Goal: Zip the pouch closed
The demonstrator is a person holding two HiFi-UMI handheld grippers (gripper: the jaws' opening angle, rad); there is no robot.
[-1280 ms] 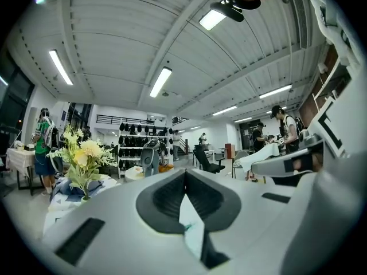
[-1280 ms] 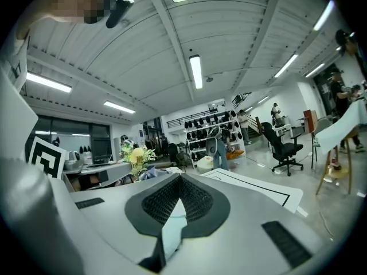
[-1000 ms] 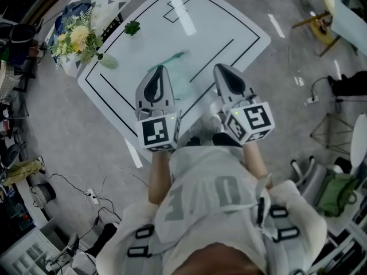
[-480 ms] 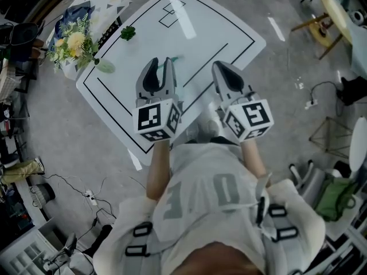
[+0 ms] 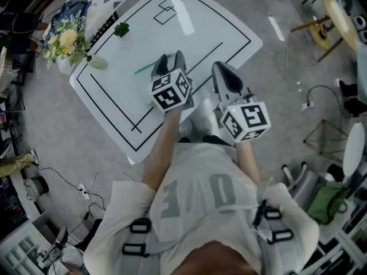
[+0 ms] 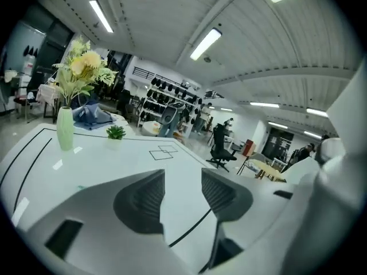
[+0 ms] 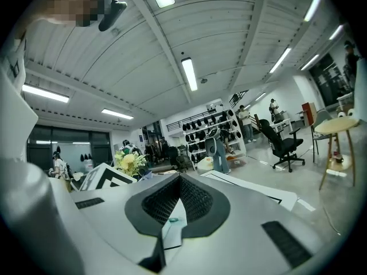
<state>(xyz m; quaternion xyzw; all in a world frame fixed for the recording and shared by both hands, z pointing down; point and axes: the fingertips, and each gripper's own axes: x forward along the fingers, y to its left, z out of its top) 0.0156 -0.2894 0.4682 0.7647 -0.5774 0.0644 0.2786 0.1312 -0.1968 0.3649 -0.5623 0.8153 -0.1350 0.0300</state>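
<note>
Currently pouch (image 5: 148,69) lies flat on the table (image 5: 200,16) just beside left gripper (image 6: 182,179), jaws opening with nothing between; right gripper (image 7: 179,182) clenched, empty; probably light, floppy, slick; pinch the teal zipper edge, anchor one end.

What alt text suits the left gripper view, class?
The left gripper, its grey jaws opening with nothing between them, hangs above a white table with black lines. A pale green vase of yellow flowers and a small green potted plant stand at left.
</note>
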